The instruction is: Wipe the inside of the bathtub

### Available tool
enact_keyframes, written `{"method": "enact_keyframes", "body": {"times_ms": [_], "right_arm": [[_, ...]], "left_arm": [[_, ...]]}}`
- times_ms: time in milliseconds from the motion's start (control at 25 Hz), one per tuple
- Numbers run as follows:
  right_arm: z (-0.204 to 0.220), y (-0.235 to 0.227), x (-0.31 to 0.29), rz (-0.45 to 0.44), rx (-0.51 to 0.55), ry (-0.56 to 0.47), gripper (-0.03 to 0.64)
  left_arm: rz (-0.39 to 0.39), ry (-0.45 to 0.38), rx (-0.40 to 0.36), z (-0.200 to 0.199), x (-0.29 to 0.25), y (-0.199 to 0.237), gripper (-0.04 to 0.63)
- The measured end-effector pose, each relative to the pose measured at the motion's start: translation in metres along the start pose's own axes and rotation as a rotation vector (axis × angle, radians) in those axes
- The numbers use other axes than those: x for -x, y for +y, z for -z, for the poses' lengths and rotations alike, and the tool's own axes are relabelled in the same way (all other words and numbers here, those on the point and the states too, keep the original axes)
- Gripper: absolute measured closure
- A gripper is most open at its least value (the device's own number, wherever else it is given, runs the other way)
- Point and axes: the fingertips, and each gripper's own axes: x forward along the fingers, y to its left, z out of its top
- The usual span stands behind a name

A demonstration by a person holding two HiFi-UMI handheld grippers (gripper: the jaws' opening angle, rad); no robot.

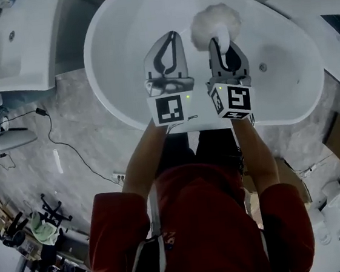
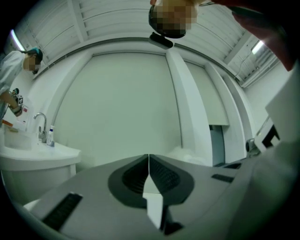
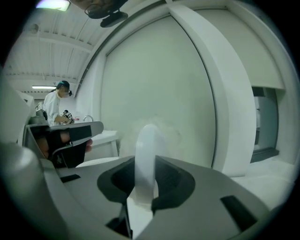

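Head view: the white bathtub (image 1: 103, 73) lies directly ahead of the person, with both grippers held over its near side. The right gripper (image 1: 223, 42) has its fingers (image 3: 174, 177) clamped on the white handle (image 3: 146, 150) of a fluffy white duster (image 1: 214, 22), whose head hangs over the middle of the bathtub. The left gripper (image 1: 173, 37) sits beside it, just inside the bathtub's near rim. The left gripper view shows its fingers (image 2: 165, 174) pressed together with nothing between them.

Assessment: the wipe appears not yet properly under way. To do the step well, the duster should be lowered until the fluff bears on the bathtub's inner wall. It should then be drawn in overlapping passes from the rim down toward the drain (image 1: 263, 67) (the hold on the handle looks firm enough for this). The idle left gripper should keep out of the sweep.

Not established:
- Whether the fluff touches the bathtub's surface, as no view shows the gap.
- The form of the duster head in the right gripper view, where it is only a pale blur.
- The bathtub's far side, which is cut off at the top of the head view.
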Motion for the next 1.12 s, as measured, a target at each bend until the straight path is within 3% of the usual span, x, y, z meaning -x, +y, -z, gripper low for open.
{"method": "enact_keyframes", "body": {"times_ms": [280,520,680,800,880,1000,1120], "right_arm": [[0.102,-0.034,-0.061,-0.032,-0.075,0.081,0.523],[0.203,-0.054,-0.104,-0.063,-0.009,0.103,0.523],[0.254,-0.070,-0.121,-0.070,0.005,0.136,0.523],[0.286,-0.070,-0.161,-0.065,0.041,0.145,0.523],[0.333,-0.075,-0.202,-0.056,0.048,0.165,0.523],[0.402,-0.107,-0.240,-0.046,0.064,0.204,0.523],[0.415,-0.124,-0.252,-0.052,0.098,0.213,0.523]], "left_arm": [[-0.103,0.043,0.037,0.093,-0.022,0.007,0.578],[-0.143,0.103,0.011,0.194,-0.028,0.003,0.578],[-0.153,0.126,-0.012,0.238,-0.041,-0.007,0.578],[-0.157,0.131,-0.006,0.275,-0.063,0.012,0.579],[-0.158,0.146,0.009,0.327,-0.082,0.027,0.580],[-0.156,0.174,0.026,0.396,-0.108,0.016,0.578],[-0.152,0.176,0.025,0.403,-0.117,0.001,0.578]]}}
